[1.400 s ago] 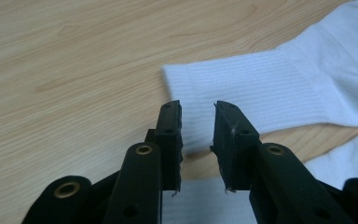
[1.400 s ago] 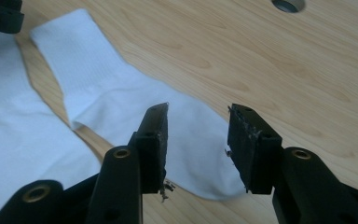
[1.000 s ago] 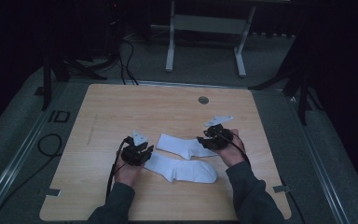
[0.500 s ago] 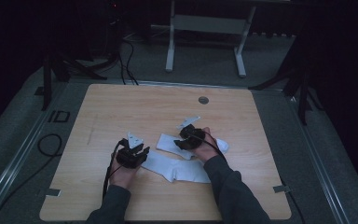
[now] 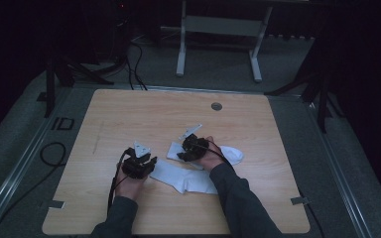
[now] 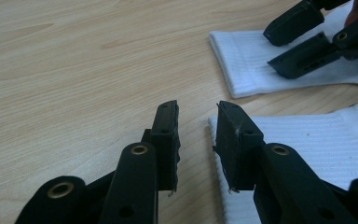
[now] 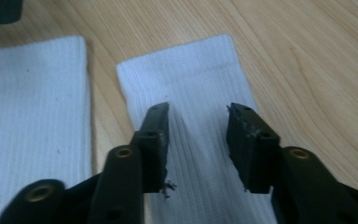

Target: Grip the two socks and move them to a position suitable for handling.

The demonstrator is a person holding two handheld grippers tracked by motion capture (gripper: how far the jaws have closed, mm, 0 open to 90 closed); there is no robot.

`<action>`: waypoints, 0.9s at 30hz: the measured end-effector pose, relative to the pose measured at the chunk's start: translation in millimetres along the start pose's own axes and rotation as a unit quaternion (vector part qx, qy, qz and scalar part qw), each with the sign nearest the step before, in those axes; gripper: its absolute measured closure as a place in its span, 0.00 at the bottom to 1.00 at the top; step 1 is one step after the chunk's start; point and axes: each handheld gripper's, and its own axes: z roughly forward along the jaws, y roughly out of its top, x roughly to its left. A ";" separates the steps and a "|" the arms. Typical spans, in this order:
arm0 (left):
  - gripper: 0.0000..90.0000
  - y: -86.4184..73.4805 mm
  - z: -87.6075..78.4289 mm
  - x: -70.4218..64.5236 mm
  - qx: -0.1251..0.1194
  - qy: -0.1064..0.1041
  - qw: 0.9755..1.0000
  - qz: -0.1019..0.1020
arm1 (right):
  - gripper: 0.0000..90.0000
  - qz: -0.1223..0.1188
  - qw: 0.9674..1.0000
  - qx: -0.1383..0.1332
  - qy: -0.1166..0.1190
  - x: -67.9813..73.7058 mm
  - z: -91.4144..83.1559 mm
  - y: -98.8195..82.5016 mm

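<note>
A pale wooden surface is seen at frame centre in the high view. Two white socks are laid flat on it, below centre: the far sock toward the right, the near sock beneath it, lying just beside each other. The right claw is held over the far sock's cuff, jaws apart, having just been closing, cloth between them ungripped. The left claw is poised at the near sock's cuff edge, jaws apart, nothing gripped.

Dim lab or recording room: wooden table sitting on grey carpet, cables trailing, metal stand standing behind.
</note>
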 end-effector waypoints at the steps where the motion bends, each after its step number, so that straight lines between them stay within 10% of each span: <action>1: 0.76 -0.3 -0.2 -0.5 -0.001 0.000 1.000 -0.001 | 0.69 0.002 1.000 0.000 -0.001 -0.8 -0.6 -0.6; 10: 0.76 -3.9 -3.9 -2.8 0.003 -0.005 1.000 0.007 | 0.89 0.029 0.999 -0.007 -0.015 -11.9 -8.4 -12.7; 27: 0.75 -7.3 -6.5 1.0 0.003 -0.005 1.000 -0.002 | 0.92 0.065 0.998 -0.015 -0.014 -18.7 -15.5 -24.6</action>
